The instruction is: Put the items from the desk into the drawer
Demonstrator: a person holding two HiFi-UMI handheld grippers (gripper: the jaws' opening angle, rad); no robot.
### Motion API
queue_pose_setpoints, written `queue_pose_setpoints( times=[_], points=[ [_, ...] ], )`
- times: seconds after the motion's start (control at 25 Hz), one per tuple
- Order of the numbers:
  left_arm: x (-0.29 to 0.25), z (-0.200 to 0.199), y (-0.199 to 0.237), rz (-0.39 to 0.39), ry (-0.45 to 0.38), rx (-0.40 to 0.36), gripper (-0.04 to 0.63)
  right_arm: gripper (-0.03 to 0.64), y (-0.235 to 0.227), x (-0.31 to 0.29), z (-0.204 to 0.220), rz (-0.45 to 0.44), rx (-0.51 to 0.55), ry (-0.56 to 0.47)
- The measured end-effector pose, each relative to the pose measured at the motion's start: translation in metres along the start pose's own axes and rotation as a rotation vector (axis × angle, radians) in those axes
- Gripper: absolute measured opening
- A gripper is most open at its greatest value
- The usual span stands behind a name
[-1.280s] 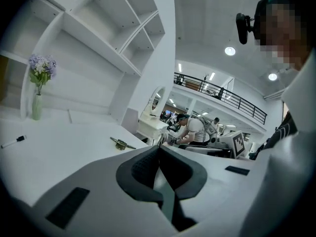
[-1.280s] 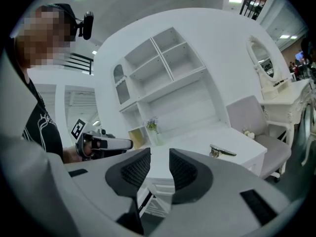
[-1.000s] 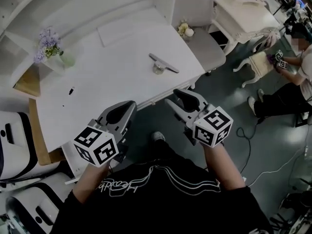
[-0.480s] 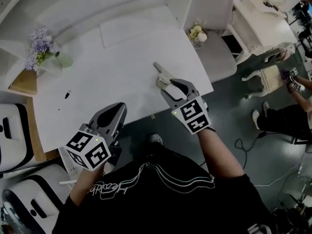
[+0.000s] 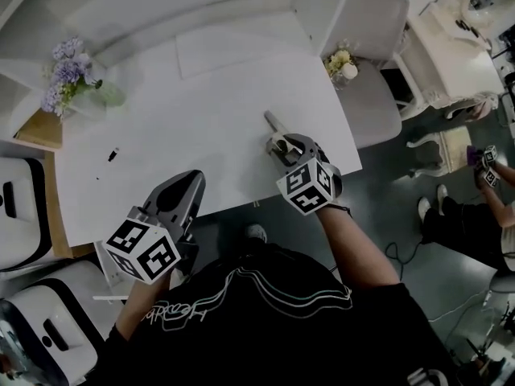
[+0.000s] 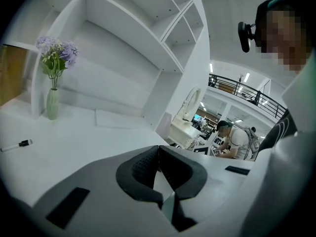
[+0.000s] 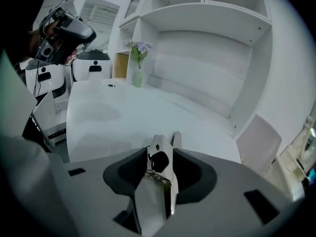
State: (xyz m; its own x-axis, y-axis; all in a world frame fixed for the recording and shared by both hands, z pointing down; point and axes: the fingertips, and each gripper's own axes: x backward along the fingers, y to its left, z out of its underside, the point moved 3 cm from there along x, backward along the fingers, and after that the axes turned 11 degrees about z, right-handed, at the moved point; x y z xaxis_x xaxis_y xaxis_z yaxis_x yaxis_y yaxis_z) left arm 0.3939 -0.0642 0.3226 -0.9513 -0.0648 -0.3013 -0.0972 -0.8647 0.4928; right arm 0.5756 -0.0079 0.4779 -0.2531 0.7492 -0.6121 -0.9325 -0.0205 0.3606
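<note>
The right gripper (image 5: 286,145) covers most of the metal clip (image 5: 273,121).

Looks along the left gripper (image 6: 158,154), jaws pressed together on nothing, toward a white desk (image 6: 89,142) bearing a flower vase (image 6: 52,105) and a pen (image 6: 17,144) at left.

The desk (image 5: 201,127) is white. The flowers (image 5: 66,63) are purple, in a pale green vase (image 6: 52,104). The clip (image 7: 157,181) is shiny silver. The marker cubes (image 5: 142,250) have black and white squares. The shirt (image 5: 265,328) is black with white lines.
</note>
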Motion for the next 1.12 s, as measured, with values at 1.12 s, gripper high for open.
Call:
queue_pose_setpoints(
  times=[1.12],
  points=[
    [0.008, 0.006, 0.008, -0.051, 0.007, 0.054, 0.021, 0.046, -0.052, 0.004, -0.015, 0.056, -0.069, -0.014]
  ],
)
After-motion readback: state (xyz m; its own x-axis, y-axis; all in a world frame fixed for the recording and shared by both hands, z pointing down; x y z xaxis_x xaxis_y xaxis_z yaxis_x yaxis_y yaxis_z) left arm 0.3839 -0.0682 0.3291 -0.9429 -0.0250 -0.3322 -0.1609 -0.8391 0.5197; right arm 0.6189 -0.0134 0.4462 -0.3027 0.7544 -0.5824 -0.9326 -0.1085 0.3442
